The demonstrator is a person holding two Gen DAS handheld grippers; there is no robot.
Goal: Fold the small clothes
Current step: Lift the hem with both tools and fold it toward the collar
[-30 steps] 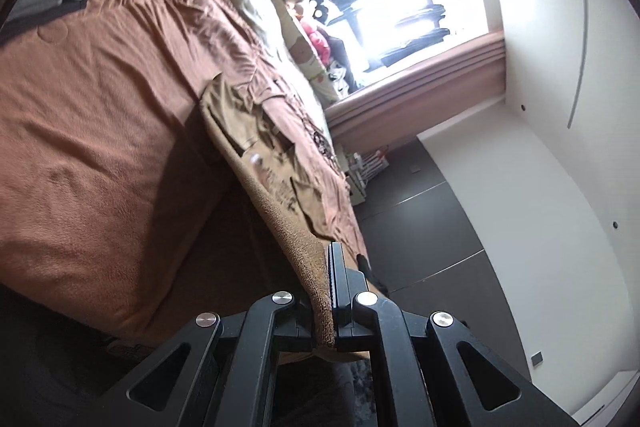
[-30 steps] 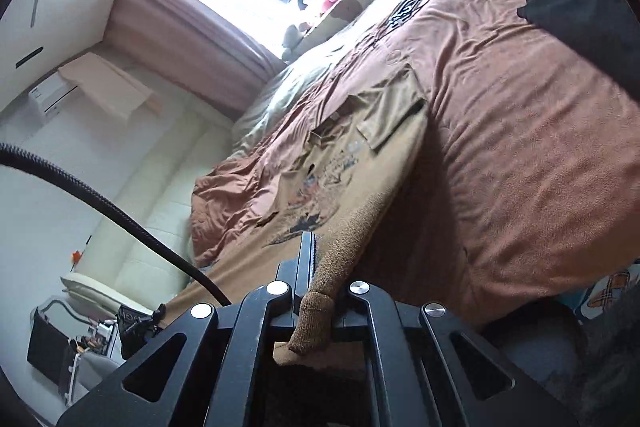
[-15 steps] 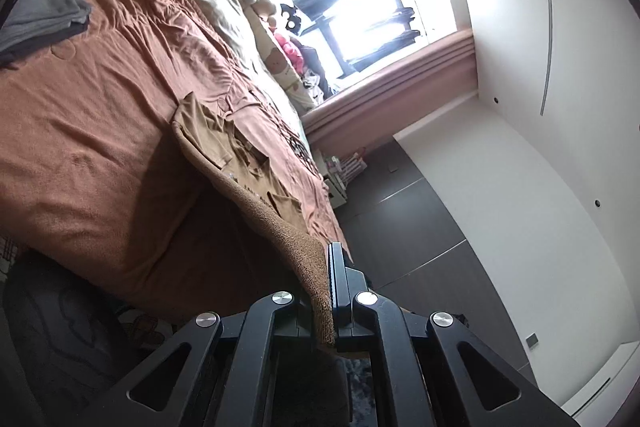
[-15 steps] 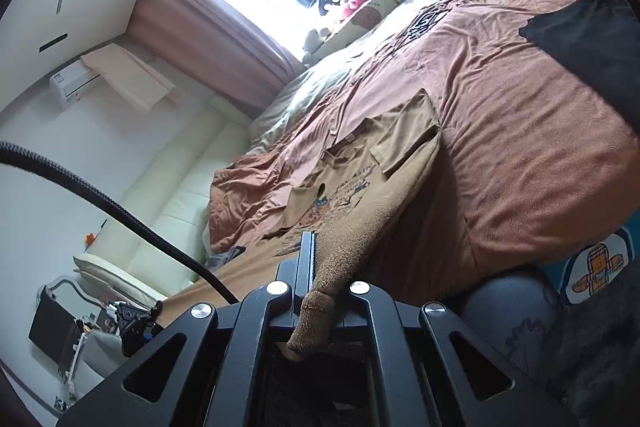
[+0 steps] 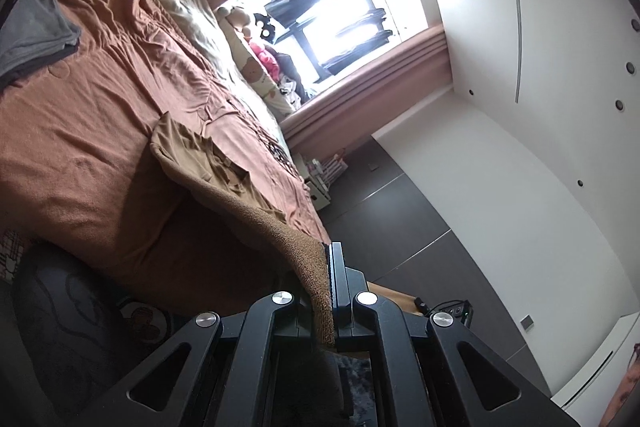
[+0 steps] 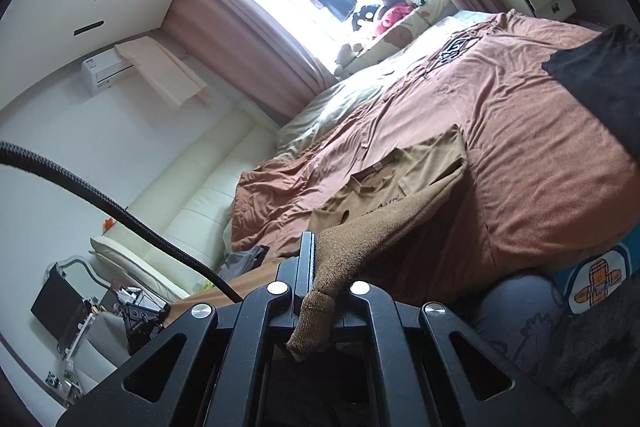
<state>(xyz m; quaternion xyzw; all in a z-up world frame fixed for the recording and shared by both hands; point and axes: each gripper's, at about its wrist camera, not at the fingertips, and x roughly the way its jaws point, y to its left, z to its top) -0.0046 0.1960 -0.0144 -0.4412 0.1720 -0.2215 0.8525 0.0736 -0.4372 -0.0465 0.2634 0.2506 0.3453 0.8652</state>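
Both hand-held grippers have drawn back and risen from the bed (image 5: 80, 155) since a second ago, stretching the tan T-shirt (image 6: 404, 183). The left hand-held gripper (image 5: 329, 275) and right hand-held gripper (image 6: 316, 259) each pinch its nubby hem; collar and sleeves lie flat on the rust-coloured cover. The chest print is mostly hidden.

Just beyond my right fingers (image 6: 316, 259), the tan shirt (image 6: 404, 183) I hold carries a line of dark capital letters across its chest; I can make out "ASTIC" at its end, while the letters before that are cut off by the raised fabric. Farther out past those fingers, a black-and-white emblem (image 6: 456, 47) sits on the brown bedcover (image 6: 520, 131), too small and skewed for me to read.
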